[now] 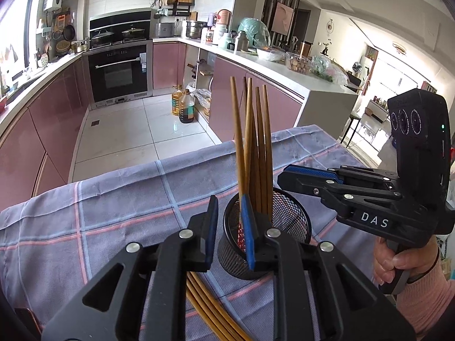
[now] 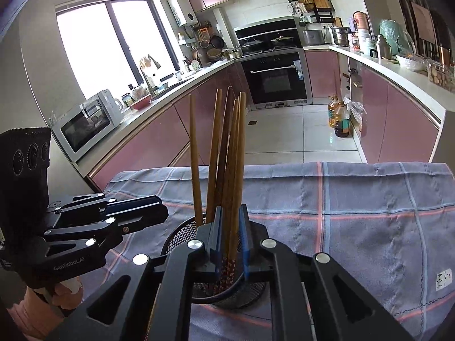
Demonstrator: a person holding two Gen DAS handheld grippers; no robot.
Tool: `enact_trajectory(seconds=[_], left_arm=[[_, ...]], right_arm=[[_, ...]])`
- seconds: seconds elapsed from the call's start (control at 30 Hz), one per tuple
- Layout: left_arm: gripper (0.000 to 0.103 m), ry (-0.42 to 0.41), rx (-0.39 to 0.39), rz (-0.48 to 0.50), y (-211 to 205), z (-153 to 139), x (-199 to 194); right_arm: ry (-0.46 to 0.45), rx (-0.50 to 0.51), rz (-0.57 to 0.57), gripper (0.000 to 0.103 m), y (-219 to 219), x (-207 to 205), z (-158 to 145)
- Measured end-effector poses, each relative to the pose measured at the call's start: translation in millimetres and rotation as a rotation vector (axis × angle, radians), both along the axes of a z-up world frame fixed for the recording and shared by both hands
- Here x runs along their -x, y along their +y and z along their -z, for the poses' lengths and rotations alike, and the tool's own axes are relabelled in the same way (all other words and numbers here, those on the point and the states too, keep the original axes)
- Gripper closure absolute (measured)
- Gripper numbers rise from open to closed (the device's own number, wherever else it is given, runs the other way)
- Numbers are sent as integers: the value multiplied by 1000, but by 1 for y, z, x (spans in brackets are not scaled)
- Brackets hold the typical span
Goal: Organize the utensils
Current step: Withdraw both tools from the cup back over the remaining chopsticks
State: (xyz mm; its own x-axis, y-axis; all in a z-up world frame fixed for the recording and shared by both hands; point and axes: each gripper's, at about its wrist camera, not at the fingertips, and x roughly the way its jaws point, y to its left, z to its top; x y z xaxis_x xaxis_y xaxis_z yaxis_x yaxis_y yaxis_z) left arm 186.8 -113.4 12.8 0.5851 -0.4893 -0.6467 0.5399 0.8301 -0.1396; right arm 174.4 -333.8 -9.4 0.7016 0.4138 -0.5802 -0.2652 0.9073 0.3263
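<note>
A black mesh cup [image 1: 287, 221] stands on the plaid cloth and holds several wooden chopsticks [image 1: 257, 142] upright. My left gripper [image 1: 231, 227] is open, its right finger [image 1: 249, 236] inside the cup's near rim and its left finger outside. More chopsticks [image 1: 207, 307] lie on the cloth under it. My right gripper [image 2: 231, 241] sits over the same cup [image 2: 184, 230], its jaws a little apart around chopsticks [image 2: 233, 170] with red patterned ends; it shows from the side in the left wrist view [image 1: 287, 174].
The purple plaid cloth [image 2: 355, 213] covers the table, whose far edge drops to the tiled kitchen floor [image 1: 136, 133]. Pink cabinets, an oven and oil bottles [image 1: 184, 108] stand beyond. A microwave [image 2: 85, 122] sits on the left counter.
</note>
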Motion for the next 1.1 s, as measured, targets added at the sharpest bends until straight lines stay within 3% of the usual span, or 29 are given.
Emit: enact_trajectory(seconds=[0.13,0.27,0.4,0.8,1.1], left_arm=[[80,-48,31,-27,16,-7,18],[67,-94,54,-49,36,-10,41],[57,-106,49,-74,56,0,61],[55,81,-29,-157,86,84,90],[55,144,-62,-179,80,109,96]], right_arm=[[-43,0,-22,83,4,17,-8],[-95,-2,-78,74,10,44,-17],[-114,-1,-130,65,19,69,-14],[62,48,-177,60,53,85,55],[133,88,-210,60,80,89,83]])
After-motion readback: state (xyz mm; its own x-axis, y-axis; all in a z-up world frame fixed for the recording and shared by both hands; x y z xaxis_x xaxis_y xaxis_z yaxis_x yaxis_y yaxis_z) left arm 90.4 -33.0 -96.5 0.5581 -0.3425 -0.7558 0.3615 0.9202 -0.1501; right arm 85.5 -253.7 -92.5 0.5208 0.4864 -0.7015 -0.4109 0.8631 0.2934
